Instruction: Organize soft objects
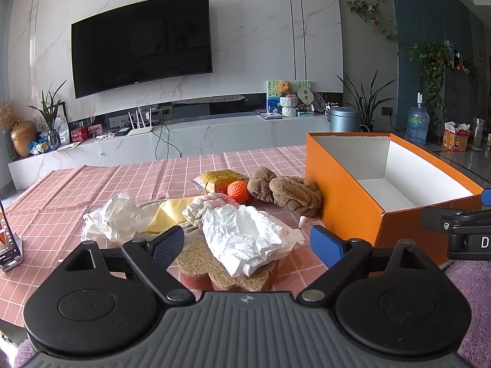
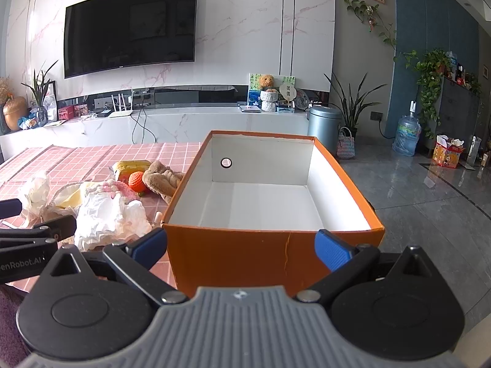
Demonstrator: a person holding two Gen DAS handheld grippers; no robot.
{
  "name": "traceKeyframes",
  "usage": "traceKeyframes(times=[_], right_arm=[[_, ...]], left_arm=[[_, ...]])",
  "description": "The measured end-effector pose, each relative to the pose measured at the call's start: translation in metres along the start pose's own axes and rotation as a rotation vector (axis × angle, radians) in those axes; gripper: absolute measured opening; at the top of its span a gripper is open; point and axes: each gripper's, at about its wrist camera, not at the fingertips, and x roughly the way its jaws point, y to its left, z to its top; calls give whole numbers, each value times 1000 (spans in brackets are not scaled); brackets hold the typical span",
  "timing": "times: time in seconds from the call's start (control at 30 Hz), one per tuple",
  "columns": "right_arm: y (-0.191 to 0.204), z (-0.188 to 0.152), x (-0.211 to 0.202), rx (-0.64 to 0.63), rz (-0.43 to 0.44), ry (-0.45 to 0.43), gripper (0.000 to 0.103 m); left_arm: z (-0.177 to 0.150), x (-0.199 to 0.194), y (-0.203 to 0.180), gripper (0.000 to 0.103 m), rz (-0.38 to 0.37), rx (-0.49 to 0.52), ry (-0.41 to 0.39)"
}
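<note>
So in the left wrist view, the left gripper (image 1: 247,245) is spread wide with nothing in it, hovering low over the near end of the pile, its blue pads either side of a crumpled white plastic bag (image 1: 245,239) that's draped over a flower-shaped scrubby sponge (image 1: 214,268). Everything soft sits left of the orange box (image 1: 346,211) on the pink checked tablecloth (image 1: 92,190): a second crumpled bag (image 1: 113,217) furthest from the box, a yellow cloth (image 1: 172,210) and a pink-and-white knitted thing (image 1: 211,204) in the middle, then an orange knitted ball (image 1: 238,190) and a brown plush toy (image 1: 288,191) that's right up against the box wall, with a yellow packet (image 1: 218,179) behind the ball. In the right wrist view, the right gripper (image 2: 241,247) is also wide and empty, parked at the near wall of the orange box (image 2: 245,254), looking straight inside, and the box is totally bare, white floor showing. So I'd say this is the very start: nothing sorted yet, first pick being lined up. Next move probably wants the left one to drop a bit and pinch the white bag or the sponge under it, then swing it over the box rim. Watch out, that bag is floppy and could drag the knitted piece along.
</note>
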Motion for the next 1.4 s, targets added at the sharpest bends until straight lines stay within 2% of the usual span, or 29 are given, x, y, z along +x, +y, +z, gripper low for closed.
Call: traceKeyframes(times=[0.4,0.53,0.63,0.73,1.03,1.23,1.4], right_arm=[[3,0,-3,-18,1,-1,101],[4,1,-2,-17,33,-8,101],[7,3,-1,-37,53,-27,101],[9,8,-1,-63,95,-49,101],[32,43,9,-225,204,-99,100],[58,73,31,-275,298,-44,100],[83,82,56,-345,366,25,99]], left_arm=[[4,-2,4,103,-16,9,14],[8,-2,9,103,-42,2,22],[12,1,11,103,-69,8,63],[19,6,20,103,-97,-37,111],[48,23,53,103,-97,-31,142],[55,44,77,103,-82,-38,190],[51,64,90,103,-49,-22,234]])
